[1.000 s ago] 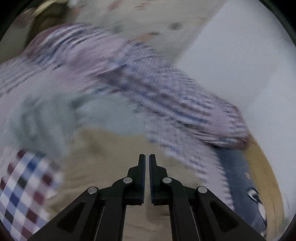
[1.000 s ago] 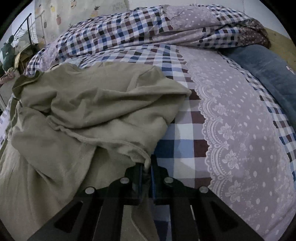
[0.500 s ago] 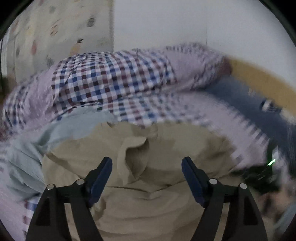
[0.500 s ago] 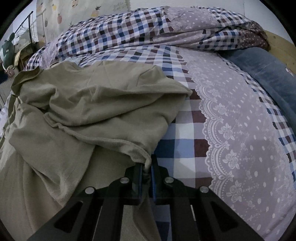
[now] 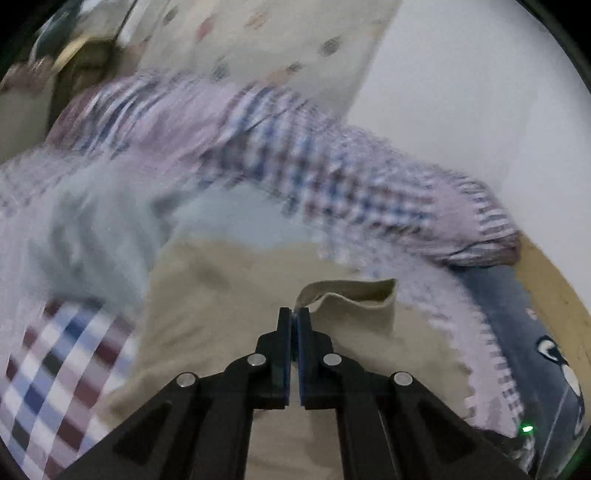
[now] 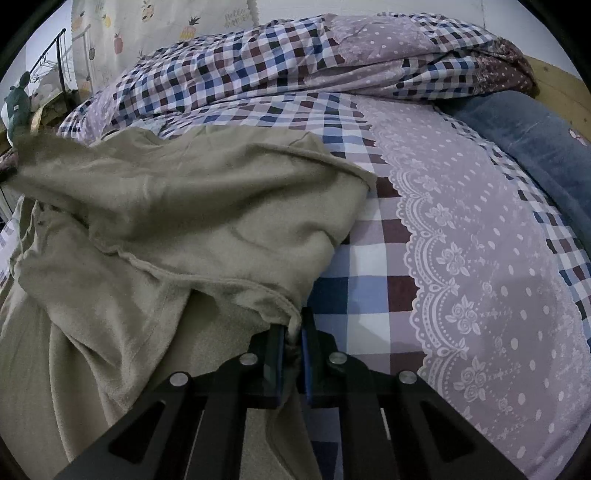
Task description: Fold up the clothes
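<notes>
Both claws pinching 1 khaki garment (image 6: 192, 206): right gripper (image 6: 291, 332) on its hem, left gripper (image 5: 294, 317) on a raised edge just ahead.

In the right wrist view the garment (image 6: 177, 229) lies on the bedsheet (image 6: 461, 258) from nine to six o'clock, the rolled quilt (image 6: 295, 70) behind it at twelve, the pillow (image 6: 535, 136) at two, the curtain (image 6: 147, 33) beyond at eleven.
</notes>
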A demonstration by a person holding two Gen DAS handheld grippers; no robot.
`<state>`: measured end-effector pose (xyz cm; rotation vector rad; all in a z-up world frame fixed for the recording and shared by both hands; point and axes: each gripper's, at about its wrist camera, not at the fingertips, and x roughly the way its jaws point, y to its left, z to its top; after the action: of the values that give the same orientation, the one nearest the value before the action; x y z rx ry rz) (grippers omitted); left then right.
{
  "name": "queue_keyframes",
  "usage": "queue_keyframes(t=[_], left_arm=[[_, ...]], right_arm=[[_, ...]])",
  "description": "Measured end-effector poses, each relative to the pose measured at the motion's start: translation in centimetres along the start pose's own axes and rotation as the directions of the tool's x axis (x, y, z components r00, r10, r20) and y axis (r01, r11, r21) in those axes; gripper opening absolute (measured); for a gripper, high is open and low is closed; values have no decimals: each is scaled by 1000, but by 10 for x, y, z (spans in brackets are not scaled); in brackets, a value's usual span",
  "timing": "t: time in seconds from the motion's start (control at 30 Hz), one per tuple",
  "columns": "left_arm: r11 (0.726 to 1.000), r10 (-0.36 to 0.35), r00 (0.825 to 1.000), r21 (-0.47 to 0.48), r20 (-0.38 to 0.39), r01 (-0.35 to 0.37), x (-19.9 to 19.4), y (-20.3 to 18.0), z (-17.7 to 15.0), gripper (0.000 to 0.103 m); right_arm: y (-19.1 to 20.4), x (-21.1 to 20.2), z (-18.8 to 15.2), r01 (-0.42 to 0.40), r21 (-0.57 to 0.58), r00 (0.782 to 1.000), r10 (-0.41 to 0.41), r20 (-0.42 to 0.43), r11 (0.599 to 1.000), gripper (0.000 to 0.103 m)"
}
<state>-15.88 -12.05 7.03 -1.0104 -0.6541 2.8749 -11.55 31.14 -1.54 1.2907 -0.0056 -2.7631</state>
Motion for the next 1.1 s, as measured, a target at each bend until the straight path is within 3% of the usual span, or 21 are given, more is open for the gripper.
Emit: queue_keyframes(t=[0.13, 0.27, 0.43, 0.67, 0.77, 0.9, 0.97, 1.03, 1.1], left_arm=[[996, -52, 998, -76, -21, 51, 8, 29, -12, 1], [986, -106, 994, -132, -17, 103, 3, 27, 6, 1], [975, -188, 982, -125, -11, 185, -18, 3, 45, 1], [957, -274, 961, -92, 34, 276, -59, -13, 73, 0], [964, -257, 964, -60, 68, 261, -75, -6, 60, 0], [981, -173, 984, -93, -32, 170, -51, 31, 15, 0], [987, -137, 986, -100, -93, 127, -37, 45, -8, 0], [983, -144, 983, -133, -110, 129, -31, 55, -24, 0], [976, -175, 980, -148, -94, 160, -31, 57, -34, 13]], right_arm=[[-2, -2, 1, -9, 9, 1000, 9, 1, 1000, 7], [-13, -13, 4, -38, 53, 998, 35, 45, 998, 6], [-34, -35, 7, -76, 121, 990, 60, 127, 990, 5], [-38, -36, 3, -71, 127, 992, 56, 115, 989, 5], [-35, -27, -1, -48, 101, 996, 41, 74, 994, 5], [-32, -20, -1, -44, 78, 999, 41, 34, 996, 5], [-32, -16, -3, -45, 71, 999, 45, 8, 996, 6], [-31, -13, -4, -40, 68, 999, 40, -3, 997, 6], [-31, -12, -4, -35, 66, 999, 36, -5, 997, 6]])
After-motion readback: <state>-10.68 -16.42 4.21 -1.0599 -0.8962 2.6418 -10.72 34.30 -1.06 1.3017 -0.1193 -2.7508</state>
